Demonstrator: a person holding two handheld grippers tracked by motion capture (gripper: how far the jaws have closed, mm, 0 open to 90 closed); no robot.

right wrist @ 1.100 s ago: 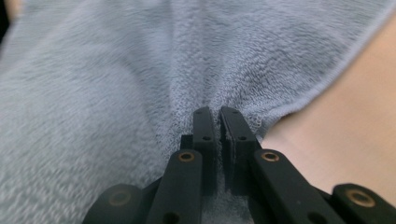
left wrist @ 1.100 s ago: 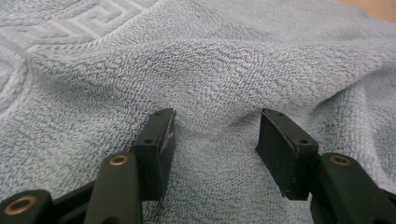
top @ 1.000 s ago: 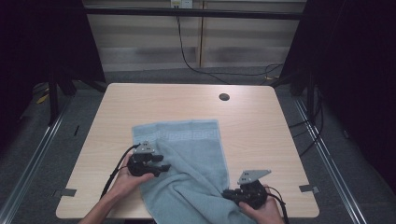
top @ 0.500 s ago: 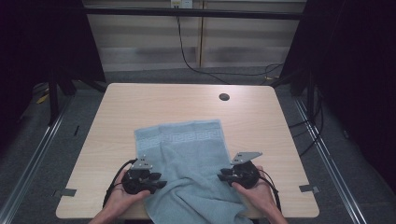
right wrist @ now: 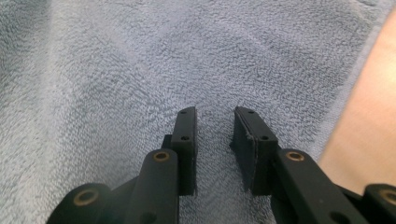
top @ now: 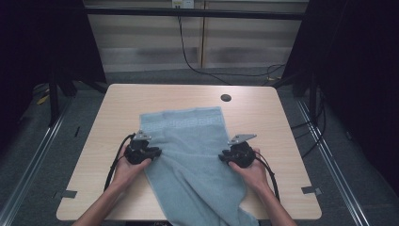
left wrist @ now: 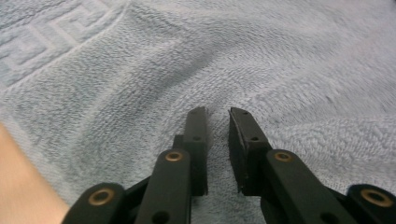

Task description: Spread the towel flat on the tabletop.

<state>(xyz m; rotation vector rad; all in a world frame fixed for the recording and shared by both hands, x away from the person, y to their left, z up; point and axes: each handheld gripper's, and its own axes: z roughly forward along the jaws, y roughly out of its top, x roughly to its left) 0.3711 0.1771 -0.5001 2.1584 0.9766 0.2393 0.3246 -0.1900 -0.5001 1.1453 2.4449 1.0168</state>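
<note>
Pale blue towel (top: 193, 160) spread on the wooden surface (top: 277, 117), near end spilling over the front edge. Left claw (left wrist: 218, 116) at its left edge, jaws just narrowed to a slim gap; right claw (right wrist: 215, 116) at its right edge, just eased apart, neither gripping cloth. Best pinching both edges level before lifting evenly.

Since the earliest picture, the right gripper (top: 226, 155) has travelled from the lower right of the high view, near the bench (top: 282, 122) front edge, up and inward to the right edge of the light blue towel (top: 193, 155), about level with the left gripper (top: 157, 151). The left gripper dipped toward the lower left half a second ago and has come back up against the towel's left edge. Its jaws have just been closing and the right gripper's opening, each pair now a narrow gap over the terry cloth; the towel's near part has drawn narrower, with a diagonal fold.
</note>
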